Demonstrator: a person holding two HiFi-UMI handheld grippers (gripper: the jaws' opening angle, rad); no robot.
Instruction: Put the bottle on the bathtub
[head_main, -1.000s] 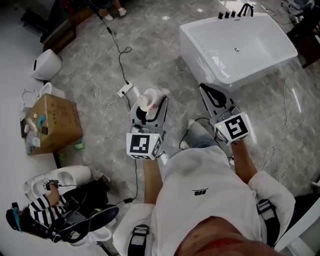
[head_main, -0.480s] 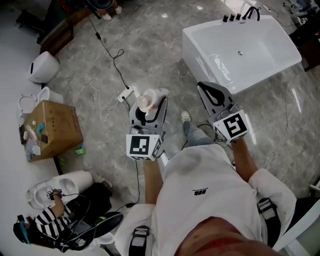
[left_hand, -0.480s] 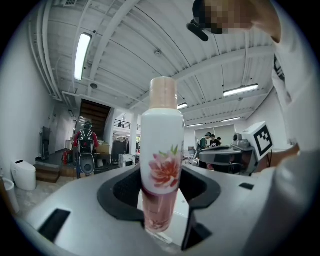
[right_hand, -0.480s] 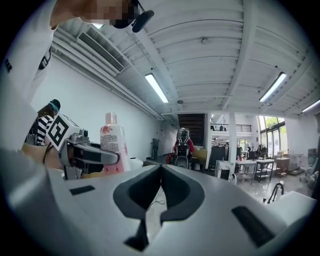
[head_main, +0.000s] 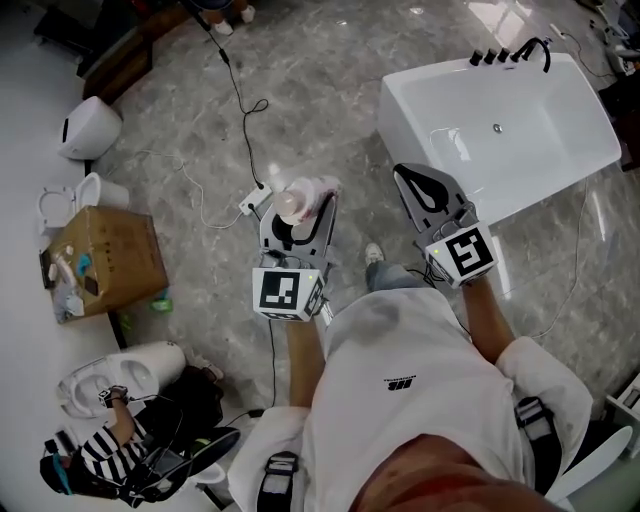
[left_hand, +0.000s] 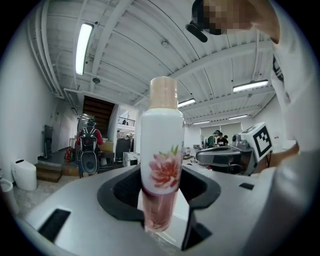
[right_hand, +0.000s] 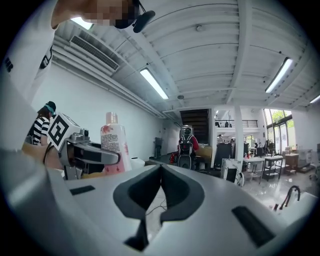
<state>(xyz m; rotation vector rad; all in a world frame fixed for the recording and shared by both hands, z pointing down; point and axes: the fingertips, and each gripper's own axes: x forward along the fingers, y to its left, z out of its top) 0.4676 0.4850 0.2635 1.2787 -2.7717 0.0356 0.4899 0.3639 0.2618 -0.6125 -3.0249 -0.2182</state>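
white bottle (left_hand: 161, 145), pink flower, beige cap, clamped by left gripper (left_hand: 160, 192).

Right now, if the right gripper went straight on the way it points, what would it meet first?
Probably nothing close: the right gripper points past the bathtub, which lies to its right; open floor ahead.

The right gripper (right_hand: 160, 170) is seen closed, empty; the bottle (right_hand: 114, 140) is held upright by the left gripper (right_hand: 100, 157).

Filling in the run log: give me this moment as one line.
left gripper: jaws shut on white flower-printed bottle | right gripper: jaws shut, empty | white bathtub: ahead right, bottle not yet on it
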